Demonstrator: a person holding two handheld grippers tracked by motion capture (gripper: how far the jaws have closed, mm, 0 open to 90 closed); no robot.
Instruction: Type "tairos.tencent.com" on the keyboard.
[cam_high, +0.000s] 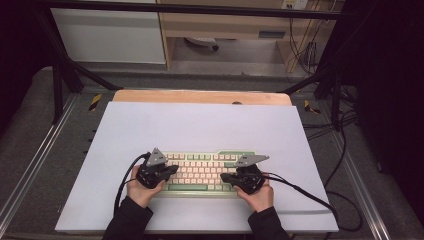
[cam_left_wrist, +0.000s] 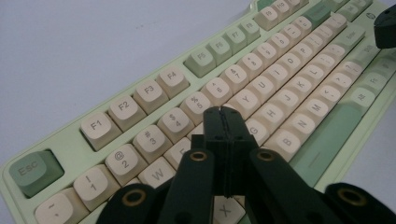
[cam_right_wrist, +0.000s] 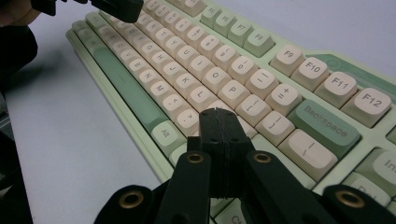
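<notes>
In the high view, a pale green plastic keyboard with cream keycaps (cam_high: 202, 172) lies on a white sheet (cam_high: 200, 125) near the person's edge of the table. The left gripper (cam_high: 172, 170) and right gripper (cam_high: 225, 177) lean inward over its two ends, hands low behind them.

In the left gripper view, the jaws are clenched on nothing, tips poised above the keys just below the number row. Pressing well probably means coming straight down on one cap's centre.

In the right gripper view, the jaws are likewise pressed together and empty, over the keys below the green Backspace key (cam_right_wrist: 324, 127).
</notes>
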